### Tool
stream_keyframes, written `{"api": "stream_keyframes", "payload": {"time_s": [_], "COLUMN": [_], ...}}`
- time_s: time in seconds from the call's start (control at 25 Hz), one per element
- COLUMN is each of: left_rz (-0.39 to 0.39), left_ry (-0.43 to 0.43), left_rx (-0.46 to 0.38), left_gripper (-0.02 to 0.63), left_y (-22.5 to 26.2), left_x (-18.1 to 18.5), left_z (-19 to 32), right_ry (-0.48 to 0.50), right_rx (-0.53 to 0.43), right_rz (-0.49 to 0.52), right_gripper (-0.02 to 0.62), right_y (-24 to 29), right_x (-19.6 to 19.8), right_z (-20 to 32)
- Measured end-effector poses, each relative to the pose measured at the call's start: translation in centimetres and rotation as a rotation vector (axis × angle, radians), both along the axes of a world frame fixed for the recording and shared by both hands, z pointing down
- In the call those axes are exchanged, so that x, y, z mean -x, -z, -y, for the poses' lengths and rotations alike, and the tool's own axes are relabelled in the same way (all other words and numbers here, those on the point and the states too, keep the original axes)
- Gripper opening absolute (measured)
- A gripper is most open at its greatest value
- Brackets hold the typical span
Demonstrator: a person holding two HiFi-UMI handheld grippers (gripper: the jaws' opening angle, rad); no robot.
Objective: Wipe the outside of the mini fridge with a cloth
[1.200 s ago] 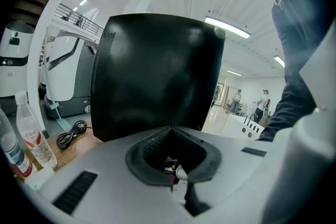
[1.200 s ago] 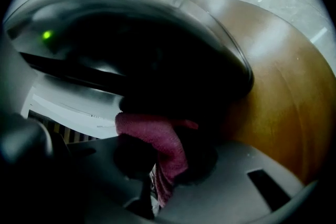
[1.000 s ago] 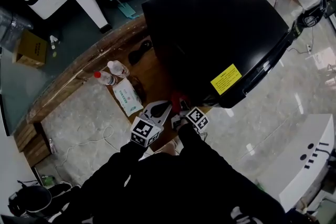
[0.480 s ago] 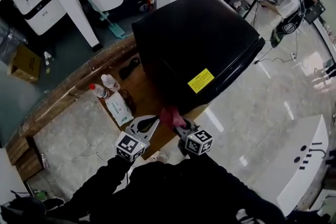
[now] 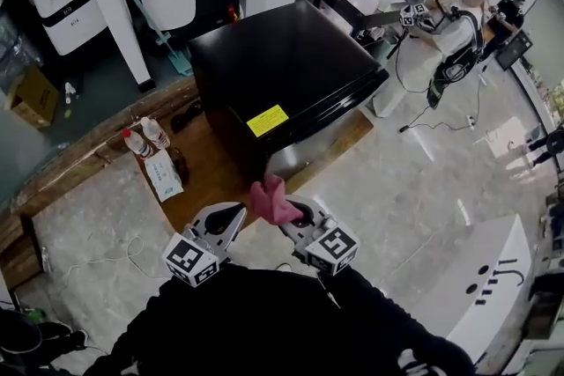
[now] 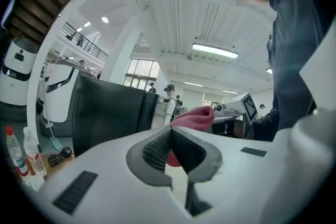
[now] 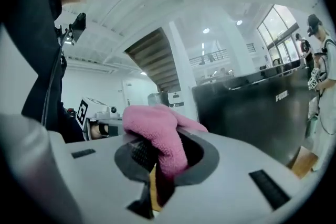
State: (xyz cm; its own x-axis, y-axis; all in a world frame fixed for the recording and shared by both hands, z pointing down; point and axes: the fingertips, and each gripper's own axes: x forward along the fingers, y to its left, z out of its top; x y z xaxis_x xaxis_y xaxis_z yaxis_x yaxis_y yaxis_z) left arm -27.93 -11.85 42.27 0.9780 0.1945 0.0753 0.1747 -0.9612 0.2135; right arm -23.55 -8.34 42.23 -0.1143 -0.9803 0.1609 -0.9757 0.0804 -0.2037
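The pink cloth [image 5: 270, 199] is pinched between the closed jaws of the right gripper [image 5: 293, 211] and bunches up above them. It is held near the black mini fridge [image 5: 282, 66] but not touching it. The fridge stands on a wooden platform [image 5: 207, 176], and the left gripper [image 5: 234, 216] beside the cloth has its jaws together on nothing.

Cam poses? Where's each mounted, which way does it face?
Head view: on the person's head, steeply down at the black mini fridge; left gripper, right gripper, dark sleeves show.
Left gripper view: along its shut, empty jaws toward the fridge; dark torso right.
Right gripper view: along jaws clamping the pink terry cloth; torso left.
Shared: all three see fridge and cloth.
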Motion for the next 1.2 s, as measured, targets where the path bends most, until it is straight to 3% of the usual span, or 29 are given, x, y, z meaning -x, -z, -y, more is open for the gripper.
{"api": "stream_keyframes", "payload": {"time_s": [0.2,0.56,1.2], "left_rz": [-0.029,-0.042,-0.042], "left_ry": [0.042,0.049,0.042], "left_rx": [-0.03,-0.048,-0.061], "left_gripper": [0.006,0.006,0.006], "left_y": [1.3,1.7,2.1], "left_x": [-0.6,0.6,0.7], "left_z": [-4.6,-10.6,-12.9], "right_ry": [0.021,0.047,0.037], "right_rx": [-0.083,-0.144,-0.142], "right_rz": [-0.018,-0.086,-0.108], "right_gripper": [0.051,0.051,0.052], "right_y": [3.1,4.7,4.6], "right_x": [-0.7,0.8,1.2], "right_z": [-4.5,-10.3,-13.3]}}
